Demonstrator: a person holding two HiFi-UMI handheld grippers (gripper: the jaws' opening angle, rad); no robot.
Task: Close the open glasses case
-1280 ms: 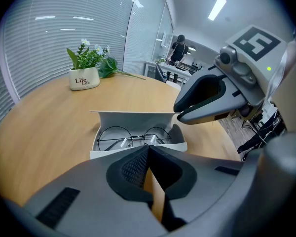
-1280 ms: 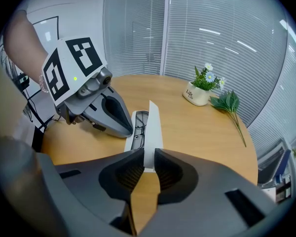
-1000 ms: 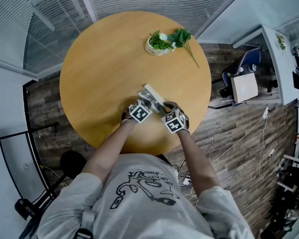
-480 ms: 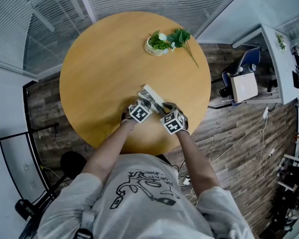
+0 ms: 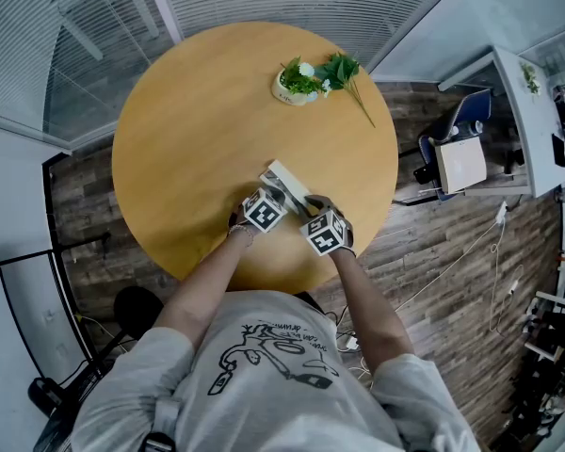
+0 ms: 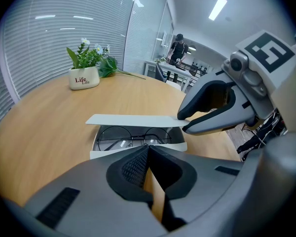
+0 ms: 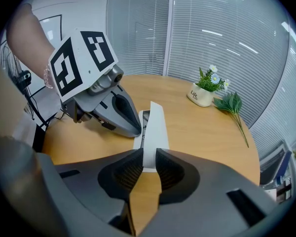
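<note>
A white glasses case [image 5: 284, 179] lies on the round wooden table [image 5: 188, 130] near its front edge, with round glasses [image 6: 133, 138] inside. Its lid [image 6: 133, 119] hangs half lowered, almost level over the tray. My right gripper [image 7: 148, 167] is shut on the lid's near end [image 7: 153, 132]; in the left gripper view it [image 6: 181, 123] shows pinching the lid's right corner. My left gripper [image 6: 148, 154] is shut with nothing between its jaws, its tip against the case's long side [image 7: 134, 129]. In the head view both grippers [image 5: 275, 197] [image 5: 310, 206] crowd the case.
A small white pot of green plants [image 5: 299, 83] stands at the table's far side, a loose leafy stem [image 5: 353, 83] beside it. Right of the table, on the wood floor, are a chair [image 5: 457, 153] and a desk [image 5: 532, 111]. A person [image 6: 178, 45] stands far off.
My right gripper has shifted slightly left and toward the person, still holding the lid. The left gripper and the case tray have not moved.
</note>
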